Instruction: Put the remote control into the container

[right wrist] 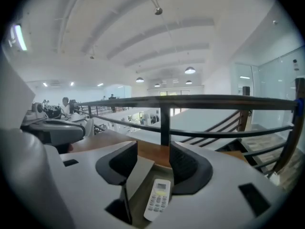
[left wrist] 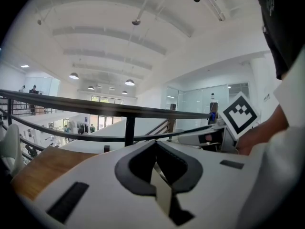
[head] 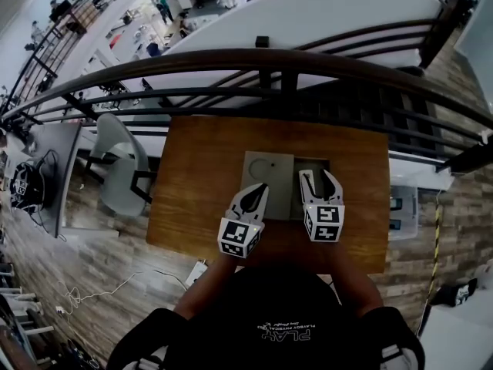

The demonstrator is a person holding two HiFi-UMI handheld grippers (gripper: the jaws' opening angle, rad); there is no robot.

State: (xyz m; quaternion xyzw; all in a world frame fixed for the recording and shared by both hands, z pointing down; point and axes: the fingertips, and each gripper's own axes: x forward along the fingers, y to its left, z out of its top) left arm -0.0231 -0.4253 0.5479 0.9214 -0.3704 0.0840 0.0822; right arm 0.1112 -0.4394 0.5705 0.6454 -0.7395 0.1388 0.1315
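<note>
Looking past my right gripper, jaws wide apart and holding nothing, I see the remote control lying inside the grey container. My left gripper is closed and empty. Bare table surrounds the container, with a railing beyond the far edge.

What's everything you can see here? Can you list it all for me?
table: one, brown wood, beside the railing
container: one, grey, on the table
remote control: one, white, lying inside the container
chair: one, grey, left of the table
railing: one, dark, behind the table
left gripper: one, white with dark pads, jaws shut and empty, above the container's left side
right gripper: one, white with dark pads, jaws open and empty, above the remote control
</note>
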